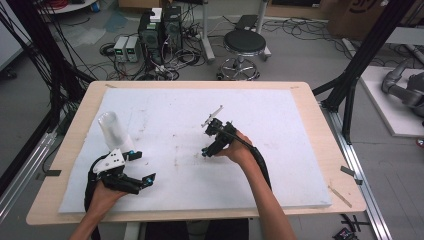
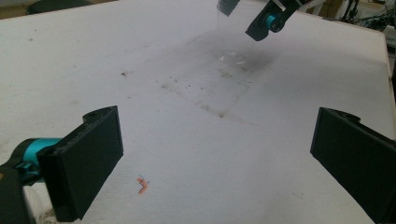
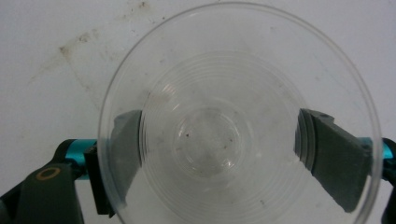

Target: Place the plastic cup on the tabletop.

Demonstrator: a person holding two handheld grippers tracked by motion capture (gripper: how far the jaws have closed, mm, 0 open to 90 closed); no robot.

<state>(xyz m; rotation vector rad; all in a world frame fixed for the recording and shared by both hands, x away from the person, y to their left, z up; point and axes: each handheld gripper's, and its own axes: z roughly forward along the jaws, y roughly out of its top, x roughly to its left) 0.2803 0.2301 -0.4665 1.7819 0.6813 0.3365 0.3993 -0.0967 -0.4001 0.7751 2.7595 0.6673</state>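
Note:
A clear plastic cup (image 3: pixel 210 93) sits between my right gripper's (image 3: pixel 212 144) jaws, and I look straight down into it. Both pads (image 3: pixel 123 149) press its wall, so the gripper is shut on it. In the left gripper view the same cup (image 2: pixel 233 44) looks faint and its base appears to rest on the white mat, with the right gripper's fingertip (image 2: pixel 262 24) beside it. From above, my right gripper (image 1: pixel 212 142) is at the mat's middle. My left gripper (image 1: pixel 143 166) is at the near left with its jaws wide open (image 2: pixel 217 154) and nothing between them.
A tall translucent stack of cups (image 1: pixel 113 131) stands just behind the left gripper. The white mat (image 1: pixel 280 170) covers a wooden table (image 1: pixel 345 190) and carries dirt smudges and a small orange scrap (image 2: pixel 141 185). A stool (image 1: pixel 244 44) and cables lie beyond the far edge.

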